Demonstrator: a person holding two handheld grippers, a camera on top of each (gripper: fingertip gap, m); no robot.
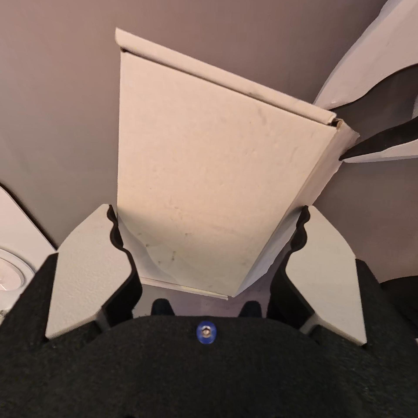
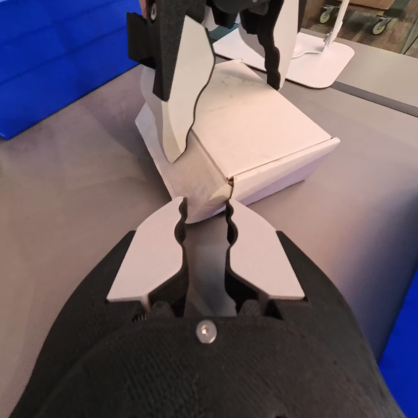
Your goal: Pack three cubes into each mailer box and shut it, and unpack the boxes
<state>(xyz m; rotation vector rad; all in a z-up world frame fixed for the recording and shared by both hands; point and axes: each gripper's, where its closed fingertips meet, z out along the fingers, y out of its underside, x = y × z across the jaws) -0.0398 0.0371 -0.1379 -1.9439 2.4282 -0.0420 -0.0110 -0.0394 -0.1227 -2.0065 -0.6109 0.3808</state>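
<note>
From the left wrist view we look down along our left tool (image 1: pixel 208 226), whose two fingers stand wide apart on either side of the closed white mailer box (image 1: pixel 203 162). The box fills the space between them, and each inner pad touches or nearly touches a box side near its close end; we cannot tell whether they press on it. The lid lies flat and shut, with its front seam at the far end from the tool. Beyond the box's far right corner our right tool (image 1: pixel 371 126) reaches in, one dark fingertip just at the corner flap. The box rests on a grey worktop (image 1: pixel 56 113).

From the right wrist view our right tool (image 2: pixel 206 210) sits low over the worktop (image 2: pixel 67 192), its fingers a narrow gap apart, with the nearest corner of the mailer box (image 2: pixel 260 135) just at the fingertips. Whether the corner is pinched we cannot tell. Past the box the left tool (image 2: pixel 226 117) comes down from above, straddling it with one finger at the left side and one over the far edge. A blue bin (image 2: pixel 56 56) stands far left of the tool, and a white flat stand base (image 2: pixel 316 61) lies beyond the box.
</note>
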